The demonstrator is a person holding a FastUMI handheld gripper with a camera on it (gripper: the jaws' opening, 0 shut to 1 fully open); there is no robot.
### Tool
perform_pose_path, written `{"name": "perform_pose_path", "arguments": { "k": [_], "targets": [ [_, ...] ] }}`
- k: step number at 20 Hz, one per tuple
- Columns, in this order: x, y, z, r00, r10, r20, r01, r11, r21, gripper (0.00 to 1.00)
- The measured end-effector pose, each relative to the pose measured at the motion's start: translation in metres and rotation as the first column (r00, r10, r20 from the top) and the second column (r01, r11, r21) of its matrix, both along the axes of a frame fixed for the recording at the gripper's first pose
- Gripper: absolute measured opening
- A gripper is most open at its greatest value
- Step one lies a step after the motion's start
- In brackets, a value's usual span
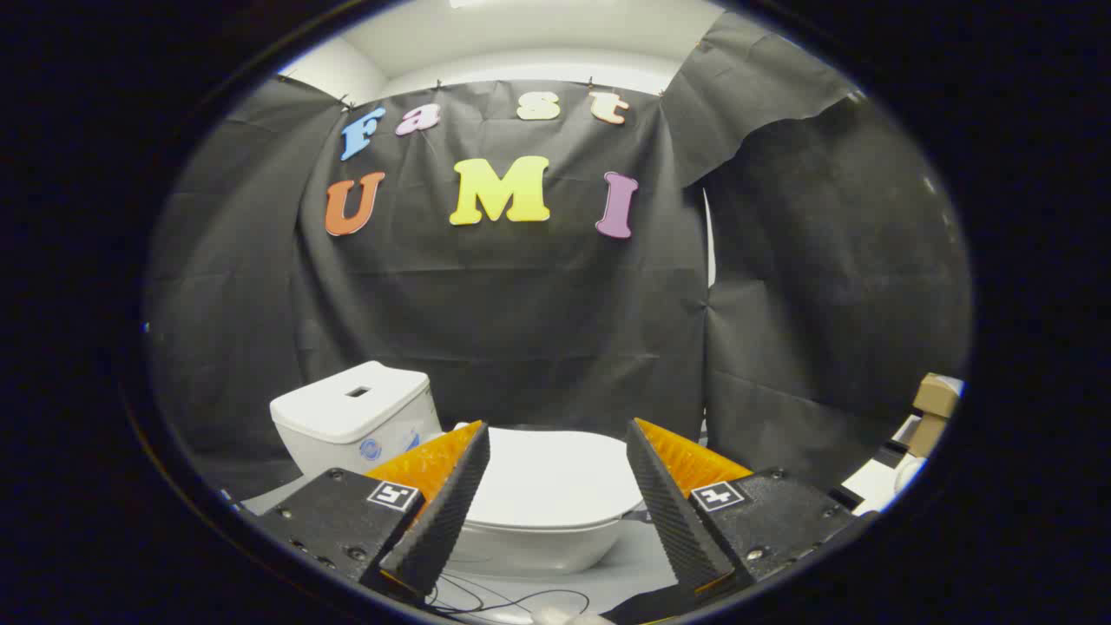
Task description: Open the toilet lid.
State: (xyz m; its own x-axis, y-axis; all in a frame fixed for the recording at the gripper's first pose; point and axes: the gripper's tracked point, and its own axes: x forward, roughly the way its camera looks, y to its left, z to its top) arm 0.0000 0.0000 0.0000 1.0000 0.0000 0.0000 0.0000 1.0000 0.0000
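A white toilet stands on the floor ahead of me, against the black cloth wall. Its lid point(555, 477) lies flat and closed over the bowl point(529, 547). The white cistern point(351, 417) with a small slot on top rises behind the bowl, beyond my left finger. My gripper point(557, 447) hangs a little above and in front of the lid, open, with the lid showing in the gap between the two fingers. Neither finger touches the toilet and nothing is held.
A thin dark cable point(503, 599) trails on the grey floor just under the bowl. Cardboard boxes point(933, 408) and white items sit low beyond my right finger. The black cloth wall point(521, 321) closes off the space behind the toilet.
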Motion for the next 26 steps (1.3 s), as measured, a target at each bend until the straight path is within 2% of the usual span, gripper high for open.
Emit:
{"name": "perform_pose_path", "arguments": {
  "k": [18,26],
  "targets": [
    [0.001,0.001,0.000,1.000,0.007,0.004,-0.007,1.000,-0.005,0.99],
    [0.046,-0.008,0.015,0.999,0.041,-0.014,-0.040,0.998,0.058,0.99]
  ]
}}
